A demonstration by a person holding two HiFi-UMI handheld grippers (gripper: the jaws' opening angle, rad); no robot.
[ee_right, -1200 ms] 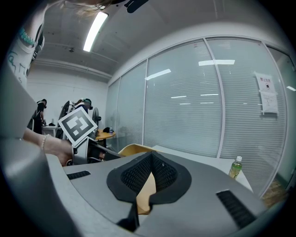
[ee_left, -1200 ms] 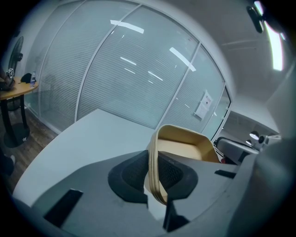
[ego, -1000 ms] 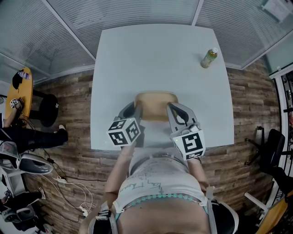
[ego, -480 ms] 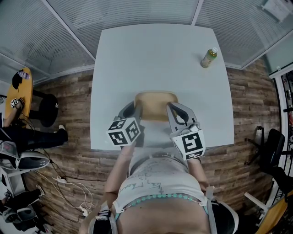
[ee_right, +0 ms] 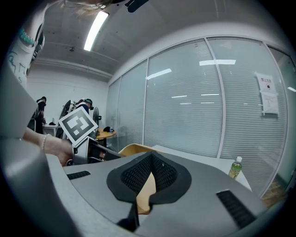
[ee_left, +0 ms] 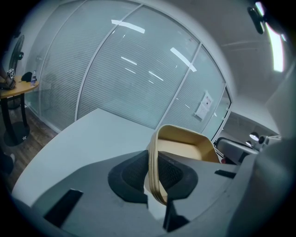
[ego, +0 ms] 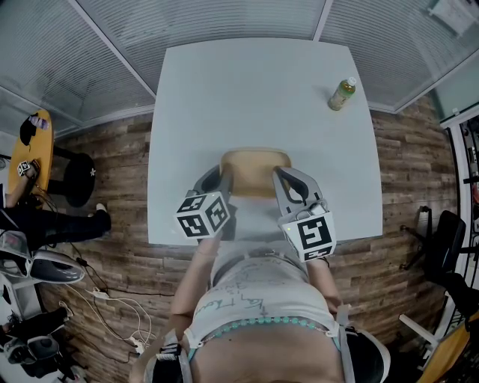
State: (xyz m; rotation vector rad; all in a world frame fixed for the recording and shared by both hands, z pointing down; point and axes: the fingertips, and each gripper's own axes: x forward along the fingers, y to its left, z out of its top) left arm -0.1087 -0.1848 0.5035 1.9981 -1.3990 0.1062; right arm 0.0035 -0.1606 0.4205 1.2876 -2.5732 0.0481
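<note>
A tan wooden tray (ego: pixel 255 172) is held above the near part of the white table (ego: pixel 254 97). My left gripper (ego: pixel 223 179) is shut on the tray's left rim (ee_left: pixel 154 171). My right gripper (ego: pixel 278 179) is shut on the tray's right rim (ee_right: pixel 144 194). In the left gripper view the tray (ee_left: pixel 185 143) stretches away to the right, its inside bare. The right gripper view shows the left gripper's marker cube (ee_right: pixel 77 124) and a hand behind it.
A green-labelled bottle (ego: pixel 342 94) stands near the table's far right corner; it also shows in the right gripper view as a bottle (ee_right: pixel 235 167). Glass walls with blinds (ego: pixel 224 19) run behind the table. A small round table (ego: pixel 36 146) and a stool stand at the left on wooden floor.
</note>
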